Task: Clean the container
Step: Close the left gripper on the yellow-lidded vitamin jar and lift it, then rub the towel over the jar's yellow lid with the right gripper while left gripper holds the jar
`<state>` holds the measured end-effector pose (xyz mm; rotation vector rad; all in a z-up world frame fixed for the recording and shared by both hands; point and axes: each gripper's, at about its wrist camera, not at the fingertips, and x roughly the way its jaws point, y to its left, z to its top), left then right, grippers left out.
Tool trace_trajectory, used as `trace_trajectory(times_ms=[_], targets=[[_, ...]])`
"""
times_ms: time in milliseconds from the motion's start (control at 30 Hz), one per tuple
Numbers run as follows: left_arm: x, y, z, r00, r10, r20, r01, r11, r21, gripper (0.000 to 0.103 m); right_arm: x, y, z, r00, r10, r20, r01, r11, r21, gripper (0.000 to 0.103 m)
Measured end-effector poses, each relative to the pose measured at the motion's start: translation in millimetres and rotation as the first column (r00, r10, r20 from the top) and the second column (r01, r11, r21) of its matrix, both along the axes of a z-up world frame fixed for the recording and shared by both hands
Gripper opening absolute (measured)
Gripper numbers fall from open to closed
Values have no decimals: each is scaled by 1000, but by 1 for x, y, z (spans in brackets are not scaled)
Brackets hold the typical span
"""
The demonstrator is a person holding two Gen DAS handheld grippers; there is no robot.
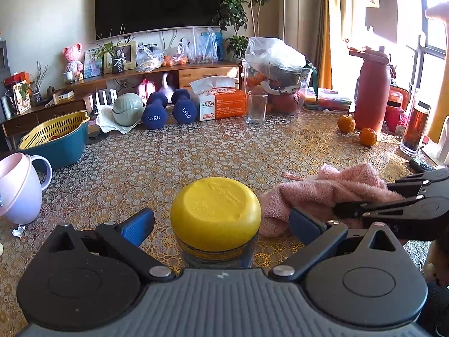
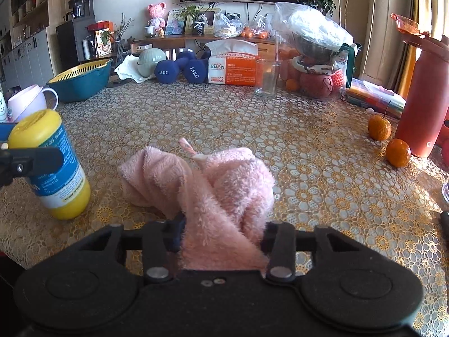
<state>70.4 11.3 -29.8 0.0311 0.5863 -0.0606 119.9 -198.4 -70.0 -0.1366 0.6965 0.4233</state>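
Observation:
A container with a yellow cap and a blue-and-white label stands upright on the patterned tablecloth. My left gripper is open, its blue-padded fingers spread on either side of the container, clear of it. In the right wrist view the container is at the left, with a left finger across its front. My right gripper is shut on a fluffy pink cloth that rests bunched on the table, just right of the container. From the left wrist, the right gripper pinches the cloth.
An empty glass, tissue box and two blue dumbbells stand further back. Two oranges and a red bottle are at the right. A pink mug and teal basin sit left.

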Motion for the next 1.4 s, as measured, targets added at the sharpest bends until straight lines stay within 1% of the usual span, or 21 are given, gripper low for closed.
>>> trace_trajectory(times_ms=[33, 100, 267, 367, 467, 533, 667, 767, 867, 1033, 1100, 1233, 1333, 1400], targets=[[0, 0, 0, 1000, -4, 2, 4, 1000, 0, 103, 0, -1, 6, 1000, 4, 4, -5, 1000, 18, 26], [-1, -1, -2, 1000, -12, 5, 12, 1000, 6, 103, -1, -3, 20, 1000, 13, 21, -14, 998, 63, 23], [2, -4, -6, 1000, -25, 2, 25, 1000, 16, 102, -9, 4, 66, 994, 73, 86, -86, 983, 163, 23], [2, -4, -5, 999, -38, 11, 38, 999, 11, 101, -14, 13, 88, 984, 139, 114, -160, 966, 204, 23], [2, -6, -3, 998, -54, 17, 54, 998, 15, 97, -17, 25, 104, 971, 203, 128, -229, 943, 242, 23], [2, -8, -2, 998, -61, 23, 61, 998, 19, 94, -17, 33, 110, 963, 239, 122, -264, 925, 272, 23], [2, -10, -1, 997, -70, 25, 69, 997, 33, 81, -18, 51, 114, 947, 302, 112, -322, 900, 293, 23], [4, -9, -2, 997, -71, 16, 70, 997, 28, 73, -24, 64, 113, 931, 348, 109, -365, 884, 293, 23], [4, -11, -6, 997, -72, 16, 71, 996, 53, 66, -23, 71, 106, 925, 372, 73, -375, 872, 315, 23], [3, -14, -7, 995, -94, 29, 91, 993, 79, 65, -9, 70, 81, 940, 340, -5, -323, 898, 298, 23], [2, -15, -8, 994, -104, 37, 101, 991, 89, 65, -5, 66, 73, 947, 319, -17, -301, 908, 291, 22], [4, -17, -9, 992, -118, 46, 113, 988, 101, 65, 2, 54, 65, 962, 271, -25, -253, 923, 291, 22], [4, -22, -10, 990, -131, 54, 124, 985, 117, 66, 6, 44, 63, 974, 227, -18, -215, 943, 255, 22], [5, -28, -12, 989, -137, 57, 129, 983, 127, 66, 6, 35, 66, 983, 181, 12, -179, 962, 206, 22]])
